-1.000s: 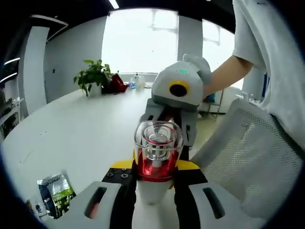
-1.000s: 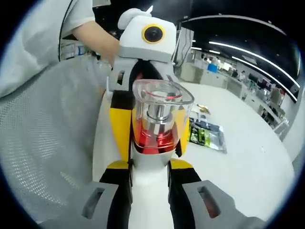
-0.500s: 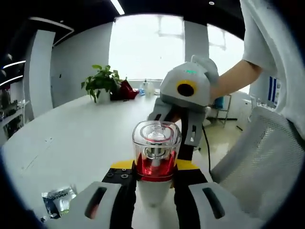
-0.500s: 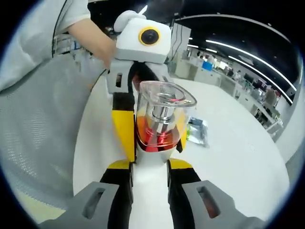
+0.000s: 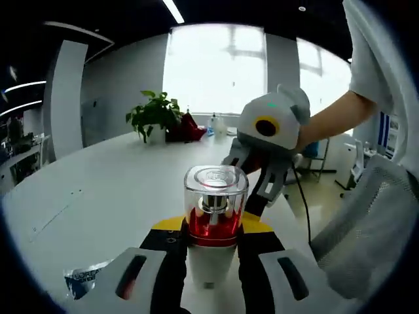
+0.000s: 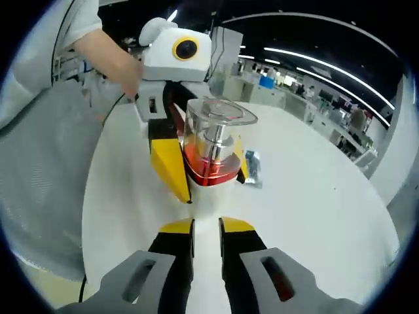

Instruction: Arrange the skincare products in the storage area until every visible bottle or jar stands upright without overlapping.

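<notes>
A skincare bottle [image 5: 215,216] with a clear square cap, a red inner part and a white body stands upright between the jaws of my left gripper [image 5: 213,230], which is shut on it. In the right gripper view the same bottle [image 6: 213,147] hangs above the white table, held by the left gripper [image 6: 213,184] with its yellow fingers. My right gripper [image 6: 206,226] sits a short way in front of the bottle, its jaws drawn close together with nothing between them. It also appears behind the bottle as the right gripper [image 5: 257,184], held by a person's hand.
A small sachet [image 5: 82,281] lies on the white table [image 5: 98,190], seen again as the sachet [image 6: 252,167] behind the bottle. A potted plant [image 5: 152,114] and small bottles stand at the far end. A grey mesh chair [image 6: 46,170] stands beside the table edge.
My right gripper has let go of the bottle's white body, drawn back from it and brought its jaws together. The left gripper keeps hold of the bottle.
</notes>
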The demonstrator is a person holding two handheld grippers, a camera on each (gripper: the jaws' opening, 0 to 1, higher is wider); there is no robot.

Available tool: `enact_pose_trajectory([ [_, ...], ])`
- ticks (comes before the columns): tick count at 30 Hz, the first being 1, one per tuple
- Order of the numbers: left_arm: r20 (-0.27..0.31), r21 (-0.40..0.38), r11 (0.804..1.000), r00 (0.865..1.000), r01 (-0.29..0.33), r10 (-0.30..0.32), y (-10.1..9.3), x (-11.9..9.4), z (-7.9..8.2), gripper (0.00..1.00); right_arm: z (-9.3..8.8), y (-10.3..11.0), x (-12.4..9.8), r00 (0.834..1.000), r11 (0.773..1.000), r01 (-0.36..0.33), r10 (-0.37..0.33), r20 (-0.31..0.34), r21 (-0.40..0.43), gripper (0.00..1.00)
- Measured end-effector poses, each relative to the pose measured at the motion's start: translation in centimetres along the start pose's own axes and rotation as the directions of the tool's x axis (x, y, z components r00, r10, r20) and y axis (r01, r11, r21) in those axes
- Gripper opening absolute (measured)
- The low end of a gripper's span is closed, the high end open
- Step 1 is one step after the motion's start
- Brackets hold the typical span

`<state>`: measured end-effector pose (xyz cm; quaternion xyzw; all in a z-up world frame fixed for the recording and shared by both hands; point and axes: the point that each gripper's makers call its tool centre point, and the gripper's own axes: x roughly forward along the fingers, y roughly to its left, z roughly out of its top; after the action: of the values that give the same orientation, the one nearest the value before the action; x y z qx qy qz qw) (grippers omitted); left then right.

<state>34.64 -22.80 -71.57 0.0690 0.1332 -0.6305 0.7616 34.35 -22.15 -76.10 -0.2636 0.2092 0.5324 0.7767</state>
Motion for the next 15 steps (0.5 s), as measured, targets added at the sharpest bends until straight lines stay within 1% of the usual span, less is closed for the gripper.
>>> enact_pose_trajectory([
  [1, 0.003, -0.002, 1.0, 1.0, 0.002, -0.002, 0.0, 0.2, 0.0, 0.24, -0.1, 0.2, 0.4, 1.0, 1.0, -0.018, 0.018, 0.015, 0.02, 0.24],
  [2, 0.014, -0.01, 1.0, 1.0, 0.004, -0.004, 0.2, 0.4, -0.1, 0.24, -0.1, 0.4, 0.4, 1.0, 0.999, -0.026, 0.026, 0.015, 0.021, 0.27],
  [3, 0.021, -0.021, 1.0, 1.0, 0.004, -0.004, 0.2, 0.6, 0.0, 0.24, 0.0, 0.5, 0.6, 1.0, 0.999, -0.028, 0.028, 0.01, 0.019, 0.28],
  [4, 0.028, -0.022, 1.0, 1.0, 0.005, -0.005, 0.7, 0.8, 0.0, 0.24, 0.0, 0.3, 0.7, 1.0, 1.0, -0.021, 0.021, 0.007, 0.024, 0.31],
  [5, 0.03, -0.022, 1.0, 1.0, 0.004, -0.004, 0.8, 0.9, 0.0, 0.24, 0.4, 0.4, 1.0, 0.999, 0.998, -0.03, 0.028, 0.029, 0.05, 0.36],
  [6, 0.034, -0.025, 1.0, 0.999, 0.004, -0.003, 0.7, 1.0, 0.1, 0.24, 0.8, 0.4, 1.2, 0.998, 0.996, -0.028, 0.023, 0.056, 0.086, 0.38],
  [7, 0.036, -0.027, 1.0, 0.999, 0.004, -0.003, 0.7, 1.0, 0.1, 0.24, 1.1, 0.1, 1.5, 0.997, 0.995, -0.013, 0.005, 0.072, 0.101, 0.4],
  [8, 0.039, -0.028, 1.0, 0.999, 0.006, -0.005, 0.5, 1.0, 0.2, 0.24, 1.0, 0.2, 1.7, 0.998, 0.996, -0.01, 0.005, 0.063, 0.091, 0.41],
  [10, 0.044, -0.029, 1.0, 0.999, 0.009, -0.007, 0.4, 1.1, 0.3, 0.24, 1.0, -0.1, 2.4, 0.998, 0.995, 0.025, -0.03, 0.053, 0.092, 0.41],
  [12, 0.047, -0.028, 1.0, 0.999, 0.013, -0.011, 0.3, 1.2, 0.4, 0.24, 1.0, -0.6, 2.6, 0.995, 0.99, 0.062, -0.07, 0.066, 0.123, 0.38],
  [13, 0.049, -0.027, 1.0, 0.999, 0.015, -0.014, 0.3, 1.3, 0.4, 0.24, 1.0, -0.9, 2.6, 0.994, 0.988, 0.082, -0.092, 0.066, 0.134, 0.35],
  [14, 0.051, -0.028, 1.0, 0.999, 0.014, -0.012, 0.3, 1.3, 0.4, 0.24, 1.2, -0.8, 2.6, 0.993, 0.989, 0.065, -0.077, 0.085, 0.131, 0.35],
  [15, 0.052, -0.029, 0.999, 0.999, 0.015, -0.013, 0.3, 1.3, 0.5, 0.24, 1.0, -1.0, 2.5, 0.993, 0.986, 0.082, -0.093, 0.075, 0.144, 0.35],
])
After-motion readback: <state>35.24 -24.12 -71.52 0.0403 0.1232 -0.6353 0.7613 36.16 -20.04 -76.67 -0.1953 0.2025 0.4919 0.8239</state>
